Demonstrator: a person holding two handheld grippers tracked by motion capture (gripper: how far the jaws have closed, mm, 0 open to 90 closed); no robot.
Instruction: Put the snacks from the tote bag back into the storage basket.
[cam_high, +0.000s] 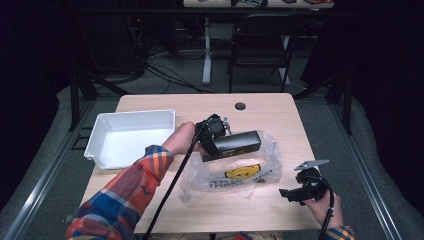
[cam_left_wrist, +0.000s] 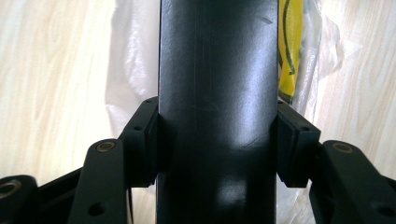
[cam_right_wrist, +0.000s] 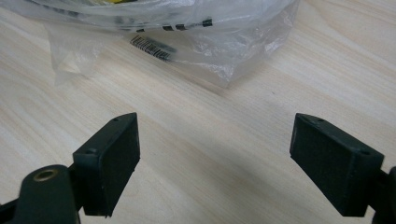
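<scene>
The long black rectangular box (cam_high: 237, 144) is clamped between the jaws of the left gripper (cam_high: 216, 134), held above the crumpled clear plastic bag (cam_high: 235, 172) that lies in the middle of the light wooden desk (cam_high: 260, 107). In the left gripper view the pads (cam_left_wrist: 150, 140) press flat on both long sides of the box, whose glossy, smooth face runs straight up the picture with a soft sheen and a few faint scuffs. The step in hand looks like carrying the box clear of the bag, probably toward the white plastic tray (cam_high: 97, 131) at the desk's left; the next move would call for a level swing leftward without letting the smooth box slip, then a gentle lowering into the tray. The bag has a yellow printed patch (cam_high: 243, 172) and dark lettering on it, and I cannot tell whether anything else is inside. The right gripper (cam_high: 295, 194) hovers near the desk's near right corner, its jaws spread wide and empty, just short of the bag's edge.
</scene>
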